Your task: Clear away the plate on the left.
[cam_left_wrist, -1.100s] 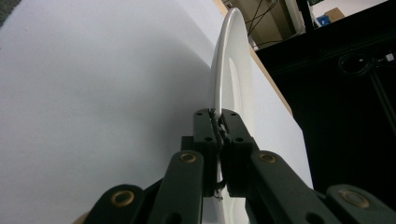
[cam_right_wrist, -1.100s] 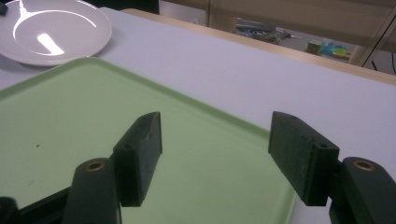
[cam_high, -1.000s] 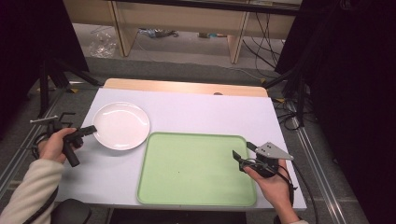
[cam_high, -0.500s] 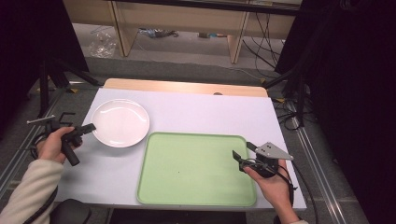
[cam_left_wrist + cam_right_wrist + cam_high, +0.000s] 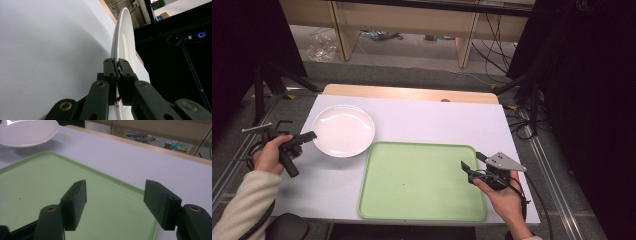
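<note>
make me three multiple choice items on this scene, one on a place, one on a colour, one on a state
1. Where does the white plate sit against the tray?
A. in the middle of the tray
B. off the tray, beyond its far left corner
C. at the table's right edge

2. What colour is the tray?
A. light green
B. red
C. black

3. How does the left gripper stand?
A. wide open above the tray
B. lying loose on the table
C. shut on the plate's rim

Answers
1. B: the high view shows the plate on the white table by the tray's far left corner.
2. A: its flat bed and rim are pale green in the high view and the right gripper view.
3. C: the left gripper view shows both jaws pressed together on the plate's edge, while the right gripper stands open over the tray.
</note>
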